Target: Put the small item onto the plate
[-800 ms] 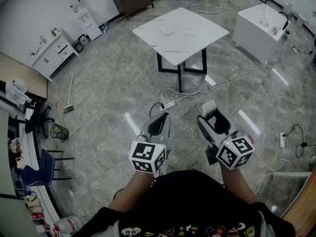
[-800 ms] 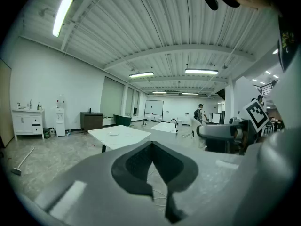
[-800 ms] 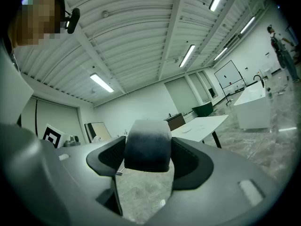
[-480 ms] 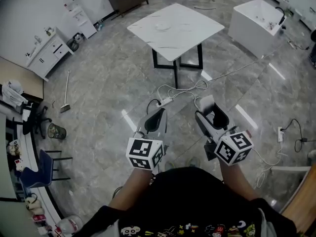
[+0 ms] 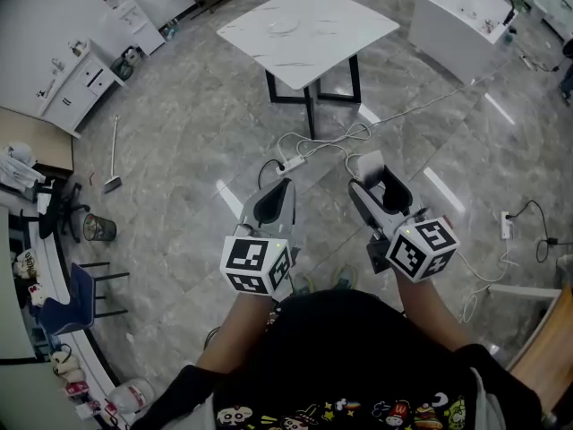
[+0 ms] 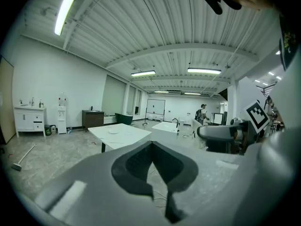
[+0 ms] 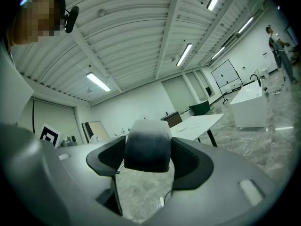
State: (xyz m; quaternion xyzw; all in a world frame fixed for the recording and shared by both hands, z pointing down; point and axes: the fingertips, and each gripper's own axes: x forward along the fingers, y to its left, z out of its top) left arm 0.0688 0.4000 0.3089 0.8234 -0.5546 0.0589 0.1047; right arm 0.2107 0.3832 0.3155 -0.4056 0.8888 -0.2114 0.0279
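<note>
**Small item in hand, plate well ahead**

Grey stone-tile floor [image 5: 170, 141] fills most of the head view, with a white marble-top table [image 5: 358, 23] standing at 12 o'clock from the person and a white bathtub [image 5: 452, 25] at about 1 o'clock. The plate [image 5: 285, 27] lies on the tabletop, pale against pale, well apart from both grippers.

At 3 o'clock of the pair, the right gripper [image 5: 378, 184] pinches the small item [image 7: 147, 144], a rounded block, pale on top and darker below. It spans the whole gap, with the jaws spread wide around it and their pads on its two flanks. The left gripper [image 5: 279, 191] has its jaws pressed together with nothing between them.

The item looks light and matte, possibly soft like foam (its material cannot be told for sure), so it is unlikely to slip or break. It might squash under a hard squeeze. The present hold, across the flanks near mid-height, seems the sensible one, since it leaves the underside free to meet the plate. With the jaws spread so wide, there may be little room left to release it.
</note>
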